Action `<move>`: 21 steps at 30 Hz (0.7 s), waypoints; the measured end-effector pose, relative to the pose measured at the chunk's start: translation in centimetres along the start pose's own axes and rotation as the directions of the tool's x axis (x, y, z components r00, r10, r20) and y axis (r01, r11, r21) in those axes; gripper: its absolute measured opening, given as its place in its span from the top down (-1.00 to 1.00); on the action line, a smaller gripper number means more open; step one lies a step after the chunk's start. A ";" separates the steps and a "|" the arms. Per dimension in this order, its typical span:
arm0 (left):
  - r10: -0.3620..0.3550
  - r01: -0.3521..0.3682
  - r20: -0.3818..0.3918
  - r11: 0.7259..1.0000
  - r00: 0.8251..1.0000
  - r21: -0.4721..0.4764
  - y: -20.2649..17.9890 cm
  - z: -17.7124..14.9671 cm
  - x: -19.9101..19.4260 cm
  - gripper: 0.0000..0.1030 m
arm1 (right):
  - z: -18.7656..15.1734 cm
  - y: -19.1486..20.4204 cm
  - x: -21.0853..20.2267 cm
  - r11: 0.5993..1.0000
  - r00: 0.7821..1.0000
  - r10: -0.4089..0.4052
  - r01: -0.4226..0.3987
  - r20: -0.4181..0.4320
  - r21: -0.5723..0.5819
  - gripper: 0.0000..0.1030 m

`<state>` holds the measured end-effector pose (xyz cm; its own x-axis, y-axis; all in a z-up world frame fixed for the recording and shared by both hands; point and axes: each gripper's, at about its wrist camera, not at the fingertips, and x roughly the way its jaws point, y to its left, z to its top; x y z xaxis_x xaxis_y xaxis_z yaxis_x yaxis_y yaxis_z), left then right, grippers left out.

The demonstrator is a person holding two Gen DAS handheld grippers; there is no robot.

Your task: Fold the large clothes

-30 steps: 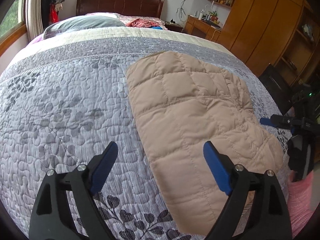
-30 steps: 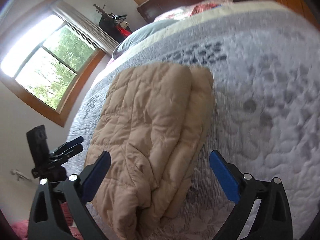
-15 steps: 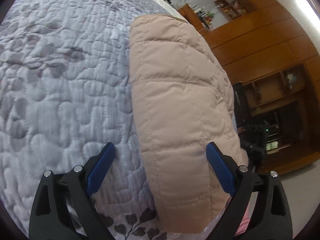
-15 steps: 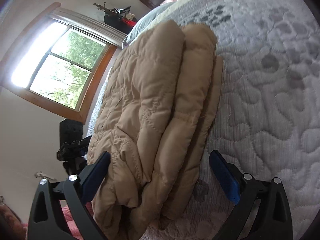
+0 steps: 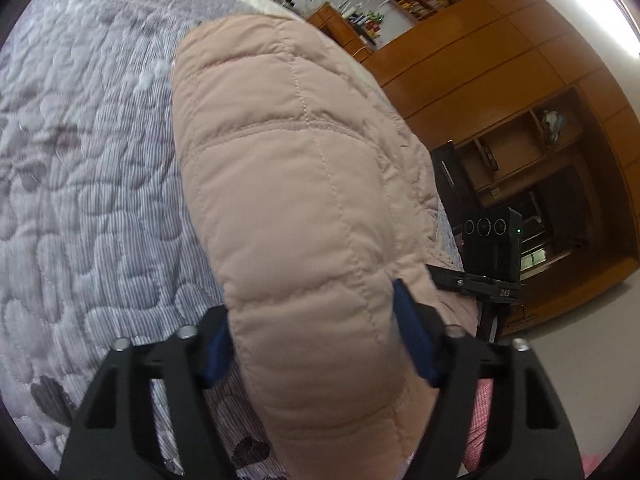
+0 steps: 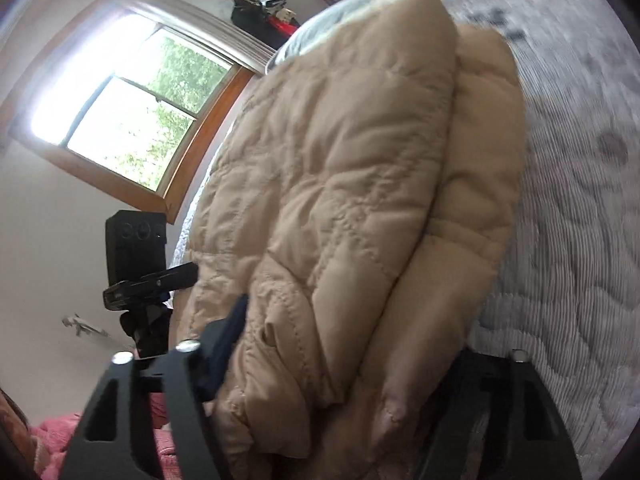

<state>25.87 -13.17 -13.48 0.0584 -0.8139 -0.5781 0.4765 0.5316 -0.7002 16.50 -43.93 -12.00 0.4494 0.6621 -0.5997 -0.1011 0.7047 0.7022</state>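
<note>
At the bed's (image 5: 80, 200) near edge, left gripper (image 5: 316, 344) and right gripper (image 6: 340, 360) just closing, pinching the folded beige quilted jacket (image 5: 304, 184).

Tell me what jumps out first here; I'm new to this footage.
A folded beige quilted jacket fills both views, lying on a grey patterned bedspread. The left gripper and right gripper each have jaws that have just been closing around its near end. A bright window glows behind it in the right wrist view.

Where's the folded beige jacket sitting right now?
The folded beige jacket lies on the grey quilted bedspread at the bed's near edge, its near end between the left claw and right claw fingers.
</note>
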 end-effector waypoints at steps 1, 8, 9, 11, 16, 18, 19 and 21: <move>0.002 -0.002 0.009 1.000 1.000 0.001 -0.2 0.1 -0.2 -0.21 | 0.3 1.1 -0.2 0.999 1.000 -0.011 0.011 0.010 -0.033 -0.03; 0.006 -0.008 0.108 1.000 0.994 0.020 -0.7 2.4 -2.8 -0.16 | 3.6 6.0 -0.3 0.986 0.998 -0.045 0.053 0.053 -0.160 0.08; 0.013 -0.016 0.128 1.000 0.992 0.024 -0.6 3.0 -3.3 -0.16 | 4.1 6.3 -0.2 0.984 0.997 -0.044 0.053 0.059 -0.168 0.08; 0.036 -0.043 0.170 0.998 0.985 0.036 -0.2 4.1 -4.2 -0.16 | 6.1 7.2 0.7 0.980 0.997 -0.044 0.056 0.071 -0.188 0.08; 0.081 -0.085 0.239 0.996 0.968 0.006 2.1 6.9 -6.2 -0.16 | 10.4 8.5 4.3 0.973 0.997 -0.041 0.056 0.068 -0.223 0.08; 0.106 -0.110 0.262 0.994 0.959 0.000 3.2 8.2 -6.8 -0.16 | 12.4 9.0 6.2 0.970 0.997 -0.041 0.055 0.064 -0.236 0.08; 0.117 -0.119 0.271 0.993 0.956 -0.010 4.1 8.8 -7.1 -0.16 | 13.4 9.2 7.5 0.969 0.997 -0.041 0.054 0.060 -0.240 0.08; 0.132 -0.129 0.276 0.991 0.952 -0.028 5.8 9.7 -7.6 -0.17 | 14.8 9.2 9.2 0.968 0.998 -0.043 0.054 0.051 -0.246 0.08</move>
<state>36.68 -6.14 -9.13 0.3602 -0.7697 -0.5270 0.4404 0.6384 -0.6313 32.91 -35.13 -5.41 0.4982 0.6173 -0.6089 -0.2918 0.7806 0.5527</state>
